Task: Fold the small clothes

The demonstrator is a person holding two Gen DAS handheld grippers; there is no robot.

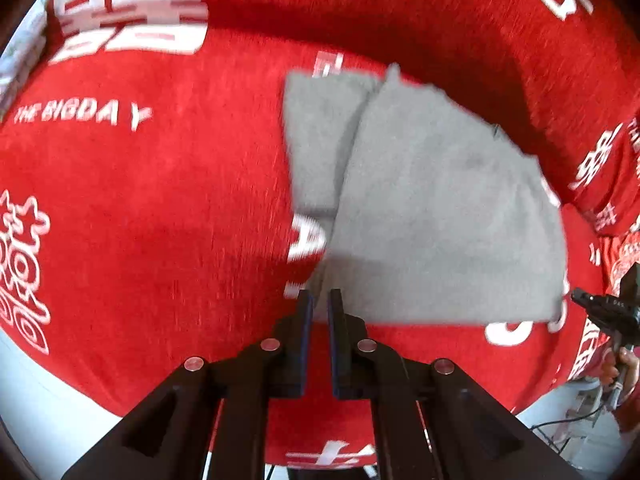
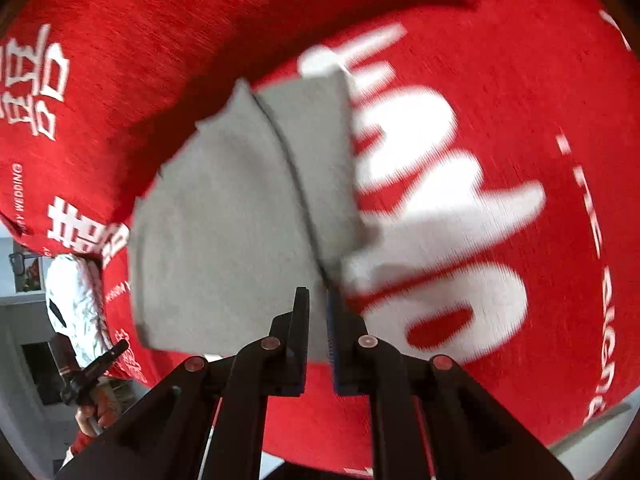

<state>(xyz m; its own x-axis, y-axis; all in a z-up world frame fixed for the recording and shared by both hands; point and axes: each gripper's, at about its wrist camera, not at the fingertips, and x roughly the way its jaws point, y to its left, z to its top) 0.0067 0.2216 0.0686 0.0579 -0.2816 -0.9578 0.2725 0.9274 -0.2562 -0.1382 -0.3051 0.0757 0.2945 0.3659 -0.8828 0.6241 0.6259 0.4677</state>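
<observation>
From the left wrist view, the broad red plush cover with white lettering (image 1: 160, 184) lies bare from seven round to twelve o'clock, giving open passage. The lifted grey knit garment (image 1: 432, 216) fills one to four o'clock, with the other black handheld gripper (image 1: 608, 312) at its four o'clock edge. From the right wrist view, the cover (image 2: 520, 128) is open from twelve to five o'clock.

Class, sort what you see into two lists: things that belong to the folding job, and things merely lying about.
Belongs to the job:
- grey knitted cloth garment
- left tongs, shut on its corner
- right tongs, shut on its edge

Lying about:
- red printed bedspread
- white crumpled fabric bundle
</observation>
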